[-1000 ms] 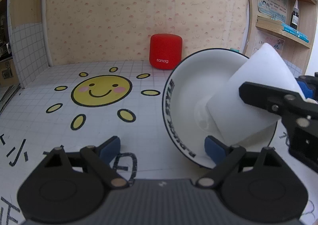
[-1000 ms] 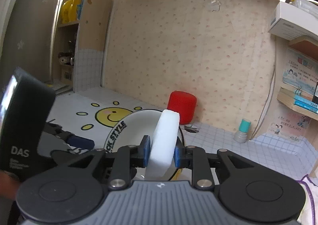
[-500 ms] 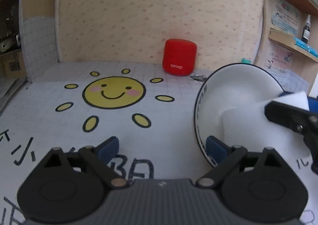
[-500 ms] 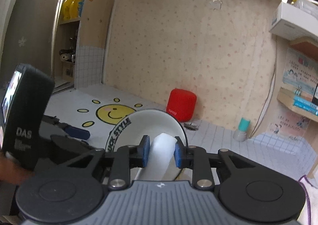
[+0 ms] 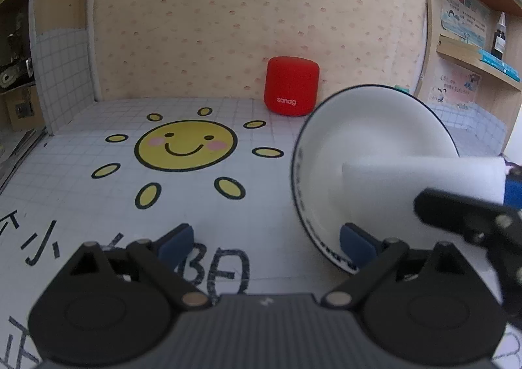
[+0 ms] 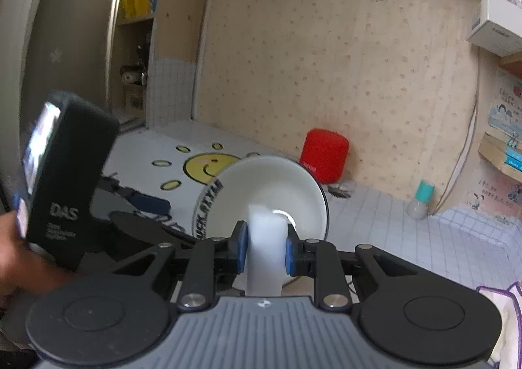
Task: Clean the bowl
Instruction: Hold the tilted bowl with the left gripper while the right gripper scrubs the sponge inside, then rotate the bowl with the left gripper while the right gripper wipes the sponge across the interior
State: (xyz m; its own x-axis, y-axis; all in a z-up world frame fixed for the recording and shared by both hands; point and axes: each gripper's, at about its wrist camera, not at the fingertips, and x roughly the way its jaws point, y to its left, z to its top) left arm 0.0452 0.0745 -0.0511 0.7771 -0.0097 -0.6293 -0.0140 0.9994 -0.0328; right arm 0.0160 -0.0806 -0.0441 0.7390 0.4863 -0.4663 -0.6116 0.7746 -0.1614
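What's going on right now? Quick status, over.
Right gripper shut on white sponge, inside tilted bowl. Left gripper opening wide, nothing between its pads, bowl rim beside one pad. Red speaker behind, clear of work.

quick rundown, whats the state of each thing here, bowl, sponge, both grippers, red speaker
bowl: tipped on its side, opening toward the right gripper
sponge: clamped in the right gripper, front end inside the bowl
right gripper: shut on the sponge
left gripper: jaws opening, wide apart, nothing between them
red speaker: upright by the wall, untouched
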